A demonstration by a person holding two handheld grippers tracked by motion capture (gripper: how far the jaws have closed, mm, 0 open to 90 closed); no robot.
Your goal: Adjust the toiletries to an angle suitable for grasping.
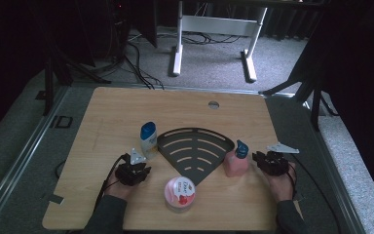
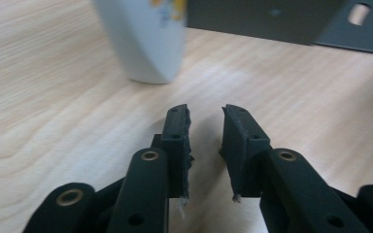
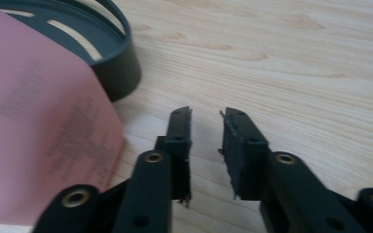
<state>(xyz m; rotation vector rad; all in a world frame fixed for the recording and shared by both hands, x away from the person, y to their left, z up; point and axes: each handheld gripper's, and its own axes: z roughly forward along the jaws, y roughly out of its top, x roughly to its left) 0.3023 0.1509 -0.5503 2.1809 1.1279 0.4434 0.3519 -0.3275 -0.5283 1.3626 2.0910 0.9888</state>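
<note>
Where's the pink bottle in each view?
High view: pink bottle stands right of centre, beside the dark slotted rack, just left of the right hand-held gripper.
Left gripper view: I don't see it; a white bottle stands ahead.
Right gripper view: large and blurred at the left edge.
Shared landmark: the rack.

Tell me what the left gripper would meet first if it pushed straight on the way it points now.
Probably bare table first. The left gripper has nothing between its narrowly parted jaws, and the white bottle stands ahead but off to their left. Farther on lies the dark slotted tray, which it would likely reach; depth is hard to judge.
</note>
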